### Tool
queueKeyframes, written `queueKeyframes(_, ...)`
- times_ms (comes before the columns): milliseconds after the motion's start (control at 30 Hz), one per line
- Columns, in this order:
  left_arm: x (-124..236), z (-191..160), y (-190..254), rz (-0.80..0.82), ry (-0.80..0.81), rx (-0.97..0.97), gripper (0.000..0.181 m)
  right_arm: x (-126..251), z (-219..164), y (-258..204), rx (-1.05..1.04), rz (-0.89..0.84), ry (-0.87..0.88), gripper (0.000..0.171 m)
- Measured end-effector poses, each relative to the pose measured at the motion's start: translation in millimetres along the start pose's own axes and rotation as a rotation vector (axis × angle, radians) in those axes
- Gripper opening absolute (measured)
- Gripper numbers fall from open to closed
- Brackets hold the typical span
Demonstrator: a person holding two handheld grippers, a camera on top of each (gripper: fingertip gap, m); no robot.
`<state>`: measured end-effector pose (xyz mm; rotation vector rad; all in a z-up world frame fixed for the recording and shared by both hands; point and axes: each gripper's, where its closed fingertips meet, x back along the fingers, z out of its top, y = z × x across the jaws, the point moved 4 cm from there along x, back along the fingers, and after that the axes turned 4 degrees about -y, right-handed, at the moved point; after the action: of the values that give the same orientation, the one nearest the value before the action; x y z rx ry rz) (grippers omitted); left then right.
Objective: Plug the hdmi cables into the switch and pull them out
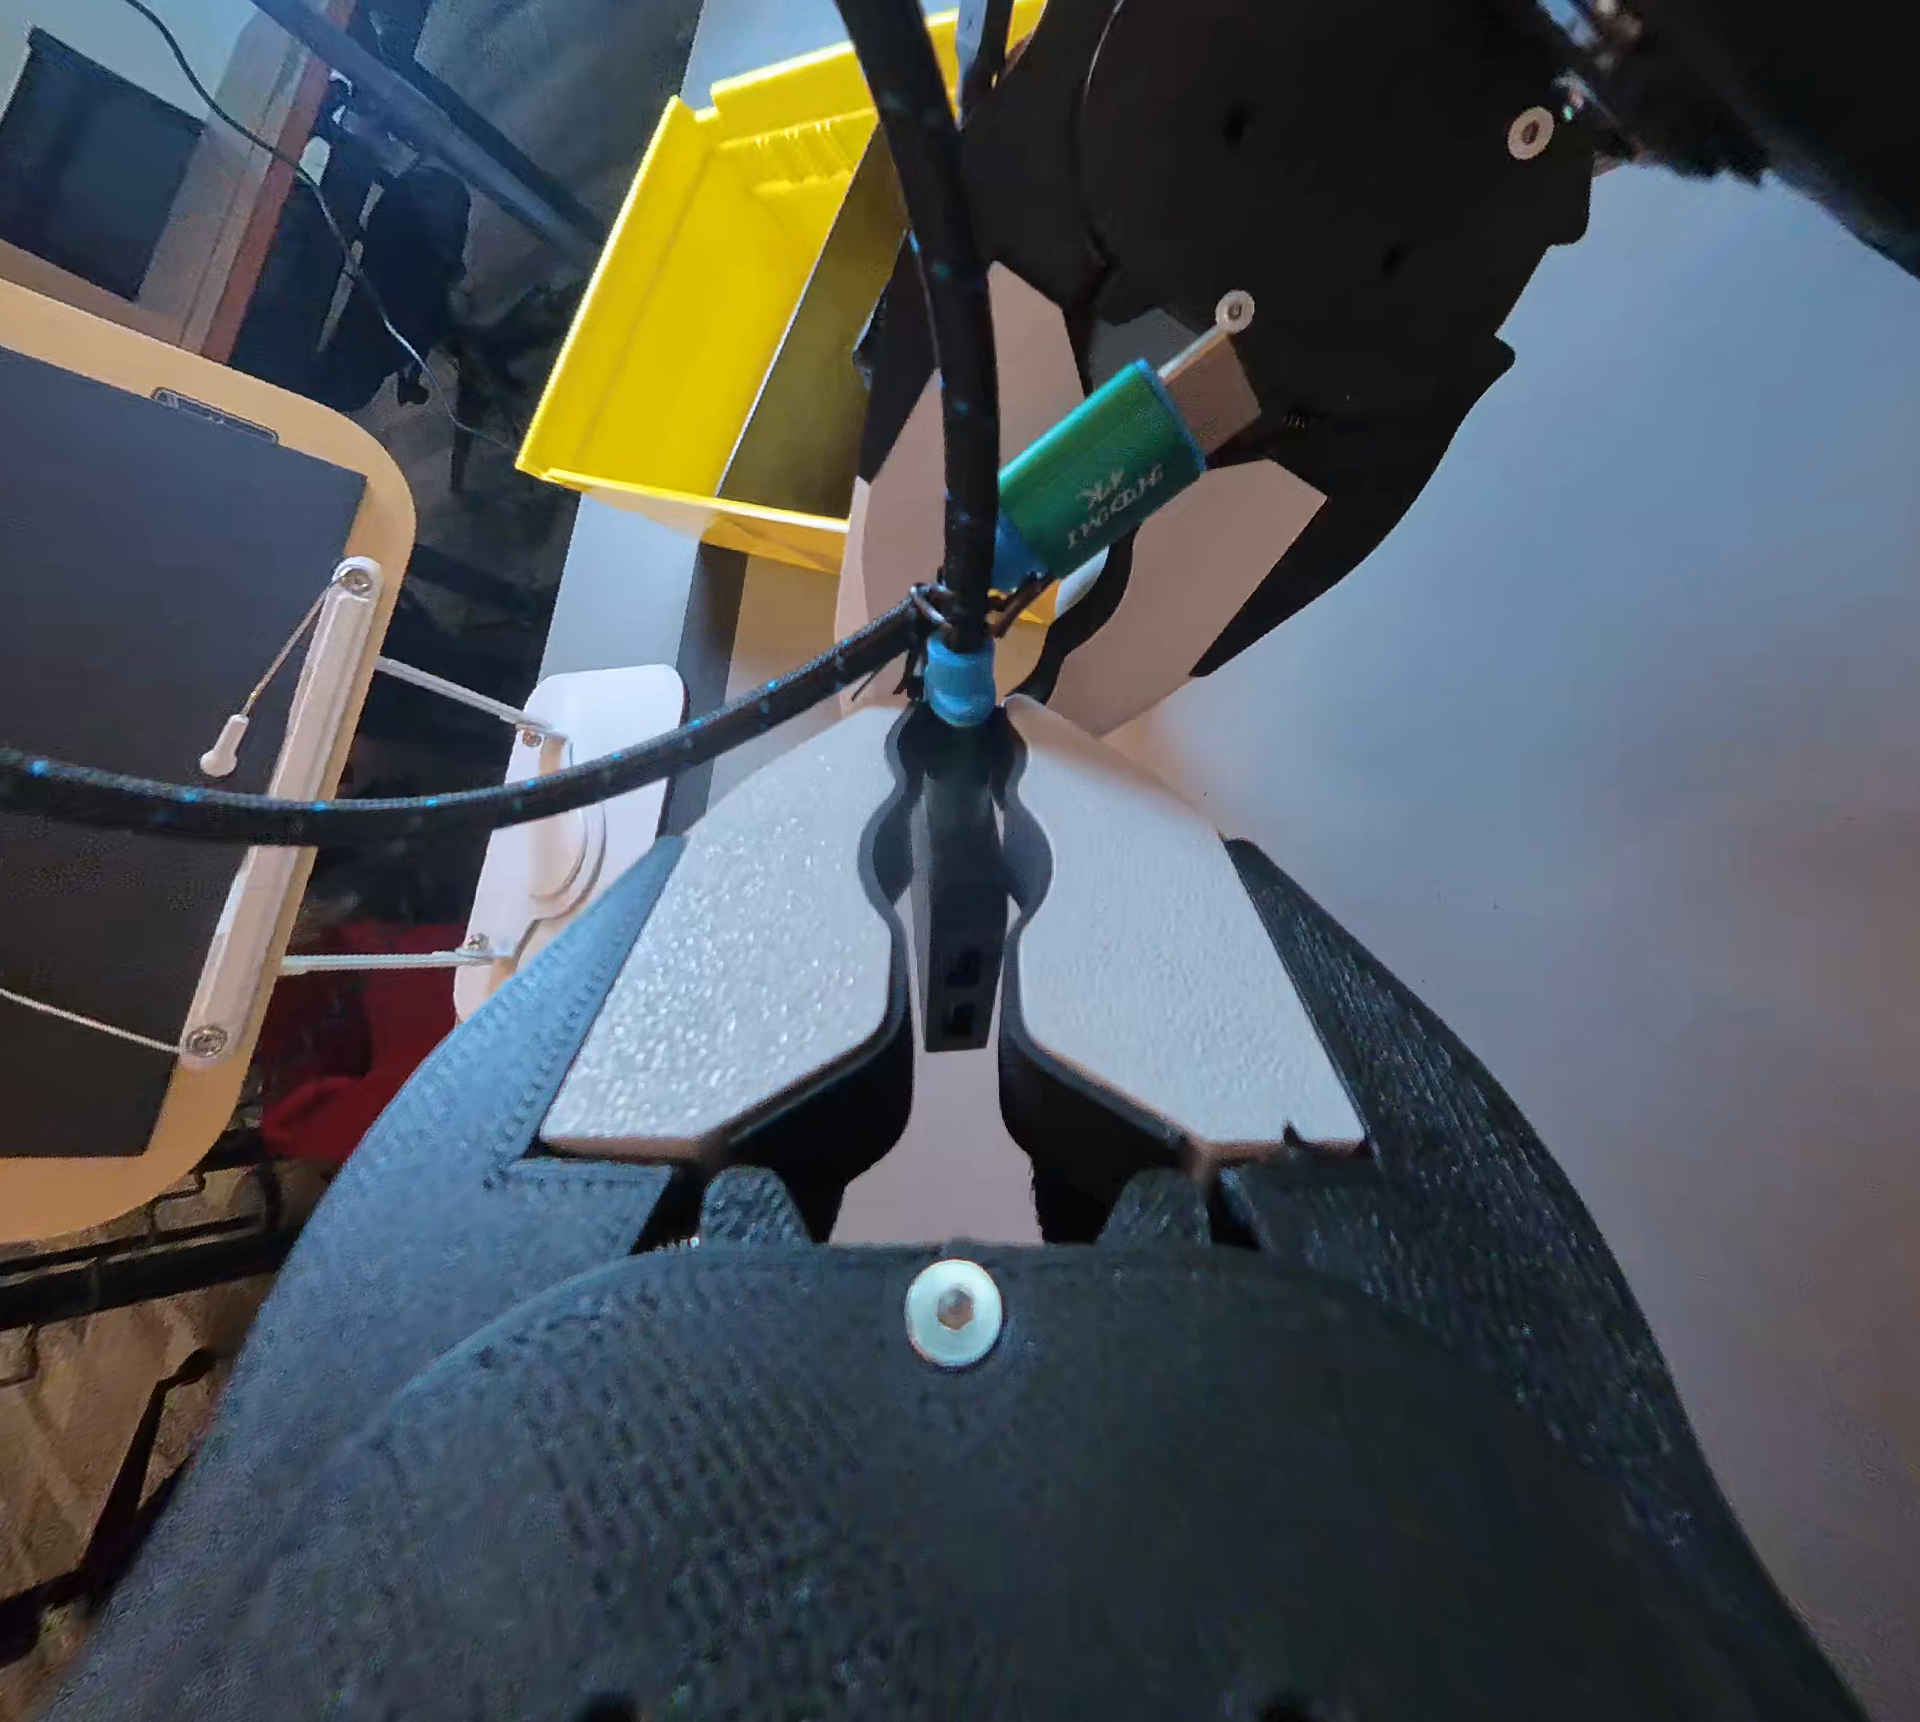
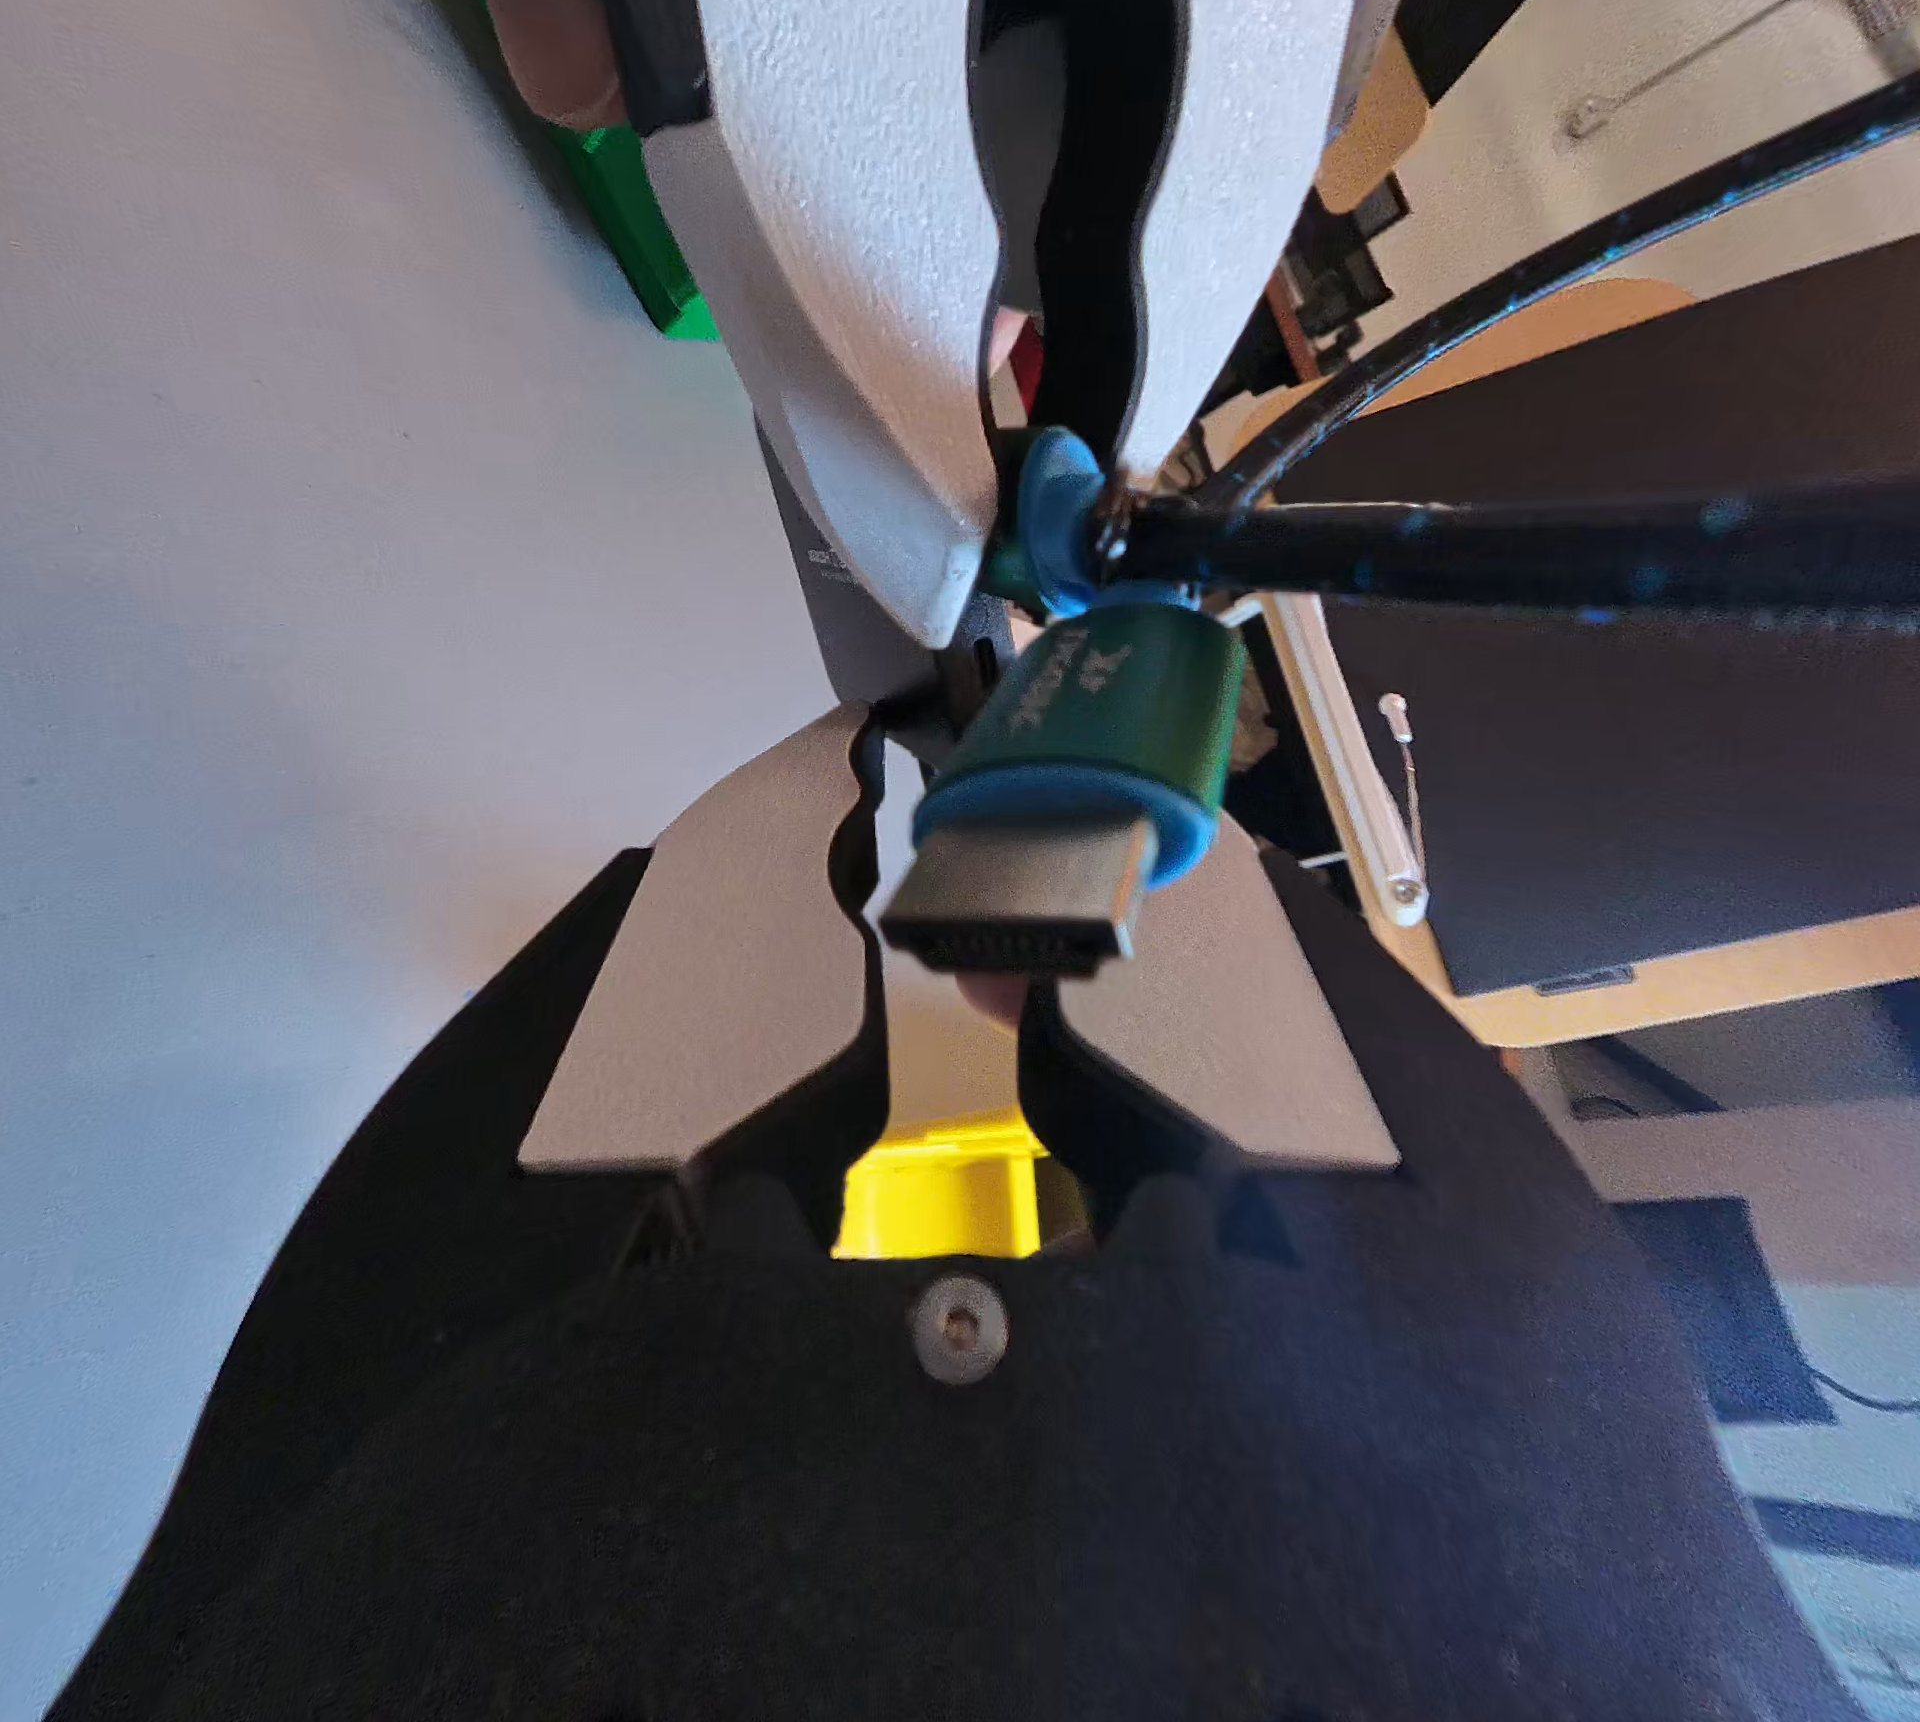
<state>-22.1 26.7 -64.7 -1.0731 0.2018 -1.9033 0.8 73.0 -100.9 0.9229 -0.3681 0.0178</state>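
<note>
While left hand-held gripper [image 1: 951, 742] clamps switch [image 1: 954, 934], plug [image 1: 1101, 483] dangles

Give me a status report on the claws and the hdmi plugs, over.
Left claw shut on black hdmi plug. Right claw at green hdmi plug, grip unclear. Cables tied together at left claw's tips.

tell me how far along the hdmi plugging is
Done, apparently: one braided cable's blue collar sits at the switch, clamped in the left claw. In hand: the green plug is free, metal end at the right claw; grip unclear. Left: seating it, then pulling out.
</note>
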Motion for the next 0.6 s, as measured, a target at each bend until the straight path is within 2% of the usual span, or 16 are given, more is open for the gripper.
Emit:
queueKeyframes(167, 0.6, 1.8, 0.8, -0.041, 0.064, 0.020, 0.015, 1.8, -1.7, 0.2, -0.074, 0.041, 0.046, 0.020)
queueKeyframes(333, 9.3, 3.6, -1.2, -0.084, 0.135, 0.041, 0.031, 0.6, -5.3, 1.5, -0.136, 0.058, 0.073, 0.016)
queueKeyframes(467, 21.4, -2.5, -7.1, -0.104, 0.170, 0.053, 0.030, -0.6, -8.8, 1.1, -0.178, 0.075, 0.084, 0.016)
queueKeyframes(600, 31.8, -13.1, -6.8, -0.136, 0.204, -0.015, 0.034, 1.1, -7.2, 3.4, -0.250, 0.096, 0.128, 0.016)
